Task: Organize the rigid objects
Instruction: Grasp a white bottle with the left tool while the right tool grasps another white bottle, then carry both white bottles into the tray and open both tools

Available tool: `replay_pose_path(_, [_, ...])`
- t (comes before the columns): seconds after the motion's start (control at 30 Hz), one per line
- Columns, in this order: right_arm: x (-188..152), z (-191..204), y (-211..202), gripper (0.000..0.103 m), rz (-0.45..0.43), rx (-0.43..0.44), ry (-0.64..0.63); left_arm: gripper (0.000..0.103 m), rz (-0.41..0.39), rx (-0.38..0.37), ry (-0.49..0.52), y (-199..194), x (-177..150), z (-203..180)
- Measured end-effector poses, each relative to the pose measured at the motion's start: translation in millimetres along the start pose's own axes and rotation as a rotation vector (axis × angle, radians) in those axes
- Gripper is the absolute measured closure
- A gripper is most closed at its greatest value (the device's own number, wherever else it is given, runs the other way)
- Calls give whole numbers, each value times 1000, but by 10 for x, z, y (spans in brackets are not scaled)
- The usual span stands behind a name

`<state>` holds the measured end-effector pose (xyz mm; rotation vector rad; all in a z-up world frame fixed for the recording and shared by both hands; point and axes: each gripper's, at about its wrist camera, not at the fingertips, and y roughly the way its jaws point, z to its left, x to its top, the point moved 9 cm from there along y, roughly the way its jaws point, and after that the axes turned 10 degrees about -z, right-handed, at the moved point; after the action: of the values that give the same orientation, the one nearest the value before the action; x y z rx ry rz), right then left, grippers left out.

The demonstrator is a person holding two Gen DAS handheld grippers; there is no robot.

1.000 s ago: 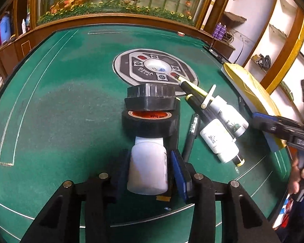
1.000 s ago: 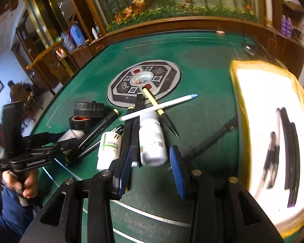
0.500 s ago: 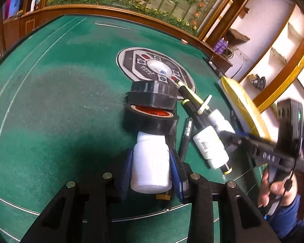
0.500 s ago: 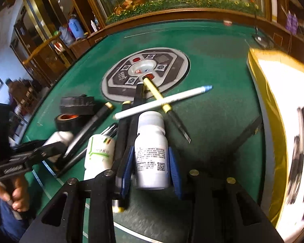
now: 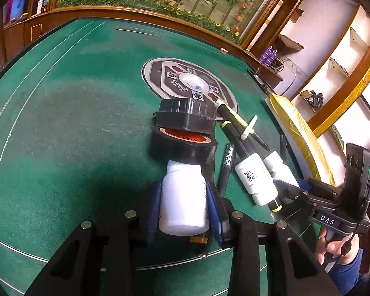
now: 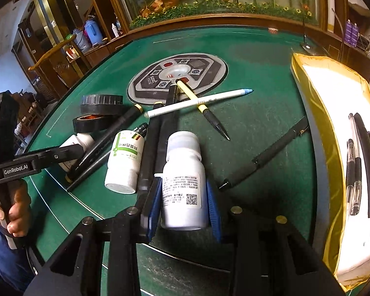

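- Left wrist view: my left gripper (image 5: 183,206) is clamped on a plain white bottle (image 5: 183,199); both blue pads press its sides after the jaws have just been closing. The bottle lies on the green surface (image 5: 69,128), its cap end touching the black tape roll (image 5: 183,145) just beyond it.
- A ribbed black roll (image 5: 185,116) sits tilted on the far side of the tape roll, by the round grey panel (image 5: 187,81).
- Right of the tape roll, pens (image 5: 236,133) lie crossed, with a labelled white bottle (image 5: 255,180) over them.
- Right wrist view: my right gripper (image 6: 183,204) grips another white bottle with a printed label (image 6: 182,185), pads tight on both sides, its cap pointing away from me.
- Left of that bottle lies a green-labelled bottle (image 6: 125,160), black pens between them.
- Beyond it, a white pen (image 6: 199,102) crosses a yellow-and-black one (image 6: 201,106).
- Right of it, a black pen (image 6: 264,157) lies alone, then a gold-edged tray (image 6: 308,93) holding more pens.
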<state>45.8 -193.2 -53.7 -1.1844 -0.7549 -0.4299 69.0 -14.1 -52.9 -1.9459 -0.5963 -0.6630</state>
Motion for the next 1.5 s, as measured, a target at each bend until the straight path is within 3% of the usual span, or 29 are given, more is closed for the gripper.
replay_pose_path(0.23, [-17, 10, -8, 70, -1, -15, -1, 66, -3, -3, -7, -19, -7, 3])
replay_pose_path(0.47, [-86, -115, -142, 70, -5, 68, 109, 66, -105, 2, 38, -278, -37, -149])
replay_pose_path(0.77, [-53, -86, -158, 70, -22, 209, 184, 66, -61, -33, 13, -164, -64, -157])
replay_pose_path(0.9, [-76, -77, -104, 70, 14, 257, 196, 66, -24, -43, 16, -102, -117, -184])
replay_pose_path(1.4, [-91, 36, -92, 69, 57, 258, 18, 65, 4, -39, 25, -59, -182, -169])
replay_pose_path(1.5, [-79, 22, -75, 69, 81, 269, 33, 65, 3, -28, 22, -48, -170, -167])
